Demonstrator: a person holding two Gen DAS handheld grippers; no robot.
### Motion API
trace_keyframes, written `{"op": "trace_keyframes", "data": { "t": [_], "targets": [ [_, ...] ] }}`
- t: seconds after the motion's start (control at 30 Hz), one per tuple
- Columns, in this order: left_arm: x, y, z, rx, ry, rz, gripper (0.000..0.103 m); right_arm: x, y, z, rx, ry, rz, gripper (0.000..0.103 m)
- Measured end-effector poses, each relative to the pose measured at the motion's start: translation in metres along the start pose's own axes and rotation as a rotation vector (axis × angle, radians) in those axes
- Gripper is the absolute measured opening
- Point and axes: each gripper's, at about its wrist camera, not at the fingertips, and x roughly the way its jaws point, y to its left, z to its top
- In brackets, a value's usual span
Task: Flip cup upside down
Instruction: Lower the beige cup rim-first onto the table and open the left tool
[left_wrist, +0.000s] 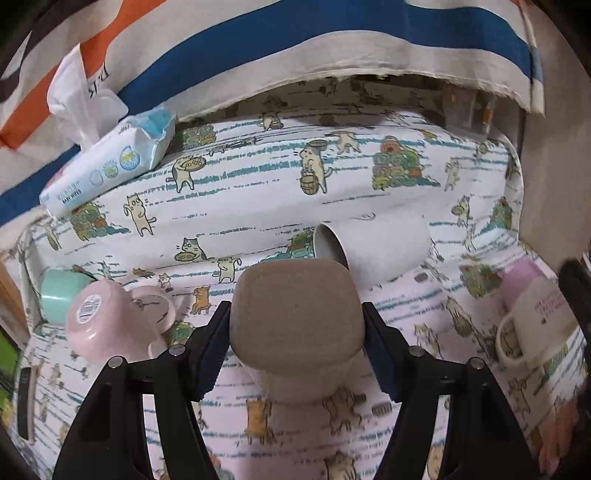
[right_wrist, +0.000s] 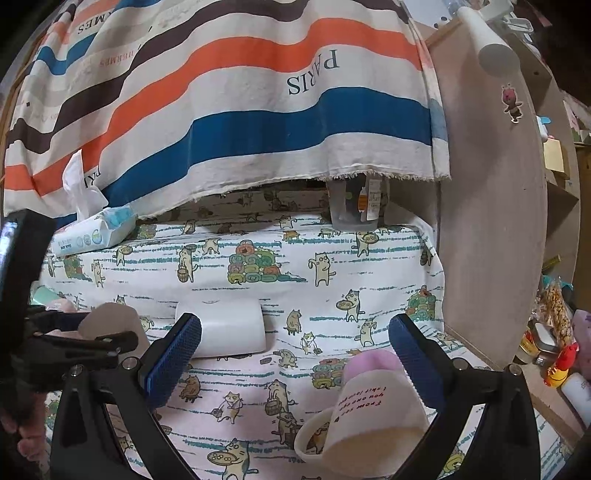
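Note:
My left gripper (left_wrist: 295, 334) is shut on a taupe cup (left_wrist: 297, 314), held with its flat bottom toward the camera, above the cat-print cloth (left_wrist: 258, 192). The cup (right_wrist: 110, 319) and the left gripper (right_wrist: 85, 343) also show at the left of the right wrist view. My right gripper (right_wrist: 295, 354) is open and empty above the cloth. A cream mug with red writing (right_wrist: 373, 417) lies tilted just under its right finger (right_wrist: 417, 362), beside a pink cup (right_wrist: 373, 363).
A white cup (left_wrist: 376, 247) lies on its side mid-table. A pink mug (left_wrist: 110, 321) and a mint cup (left_wrist: 61, 291) lie at the left. A baby-wipes pack (left_wrist: 110, 166) sits at the back left, a striped cloth (right_wrist: 240, 92) hangs behind, a wooden panel (right_wrist: 491, 221) stands right.

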Motion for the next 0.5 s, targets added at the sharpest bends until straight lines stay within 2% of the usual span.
{"op": "trace_keyframes", "data": {
  "t": [0.3,0.43,0.5],
  "targets": [
    [0.012,0.003,-0.001,0.05,-0.002,0.011,0.068,0.0,0.002,-0.001,-0.009,0.006,0.005,0.102],
    [0.016,0.008,-0.001,0.038,0.024,-0.024,0.068,0.0,0.003,-0.002,-0.014,0.002,-0.003,0.102],
    [0.014,0.009,-0.003,0.051,0.002,-0.036,0.068,0.001,0.003,-0.002,-0.017,0.004,-0.006,0.102]
  ]
}}
